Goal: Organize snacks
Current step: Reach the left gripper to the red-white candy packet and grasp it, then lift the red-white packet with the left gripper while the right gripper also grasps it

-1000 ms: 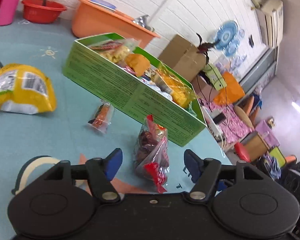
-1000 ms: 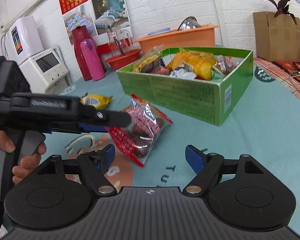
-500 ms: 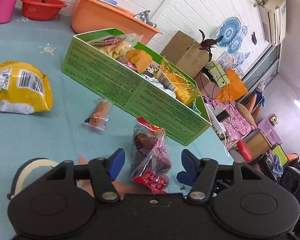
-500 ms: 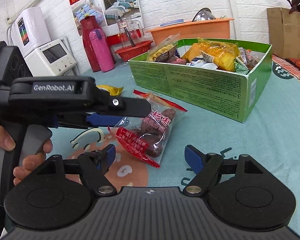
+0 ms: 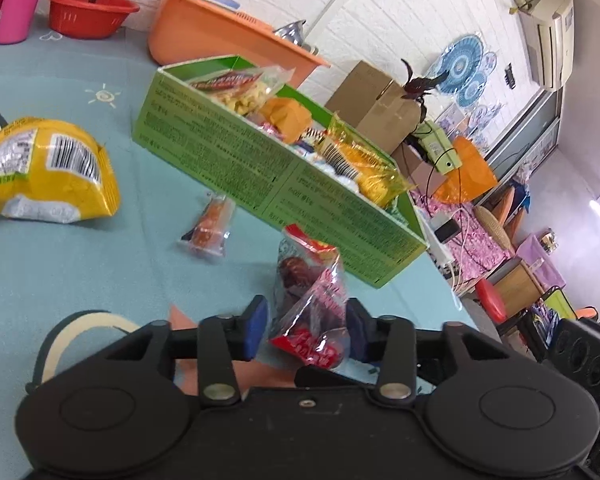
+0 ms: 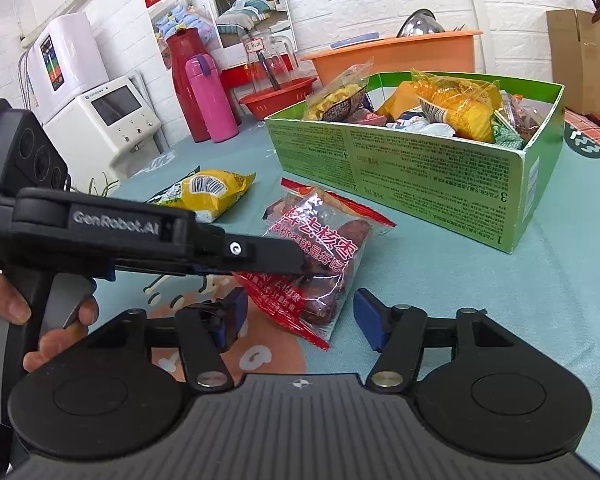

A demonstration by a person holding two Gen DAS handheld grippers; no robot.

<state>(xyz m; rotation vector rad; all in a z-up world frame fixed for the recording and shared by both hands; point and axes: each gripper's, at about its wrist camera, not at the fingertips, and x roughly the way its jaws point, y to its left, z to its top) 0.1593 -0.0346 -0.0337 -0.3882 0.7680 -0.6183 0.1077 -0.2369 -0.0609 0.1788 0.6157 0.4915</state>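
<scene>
1. The date packet (image 5: pixel 310 300) lies on the surface (image 5: pixel 80 264) just in front of the green box (image 5: pixel 268 184). I judge it light, crinkly and slippery, its lumpy fruit shifting inside soft film.
2. I'd pinch across the full middle, not the flat sealed red ends, which would likely slide out.
3. My left gripper (image 5: pixel 306 330) straddles the packet's near end, jaws apart and just now closing in; the pads don't yet press on it.
4. My right gripper (image 6: pixel 298 316) sits apart too, also narrowing, nothing clamped, with the packet's corner between its fingers.
5. A yellow bag (image 5: pixel 40 172) and a small sachet (image 5: pixel 210 226) wait nearby.
</scene>
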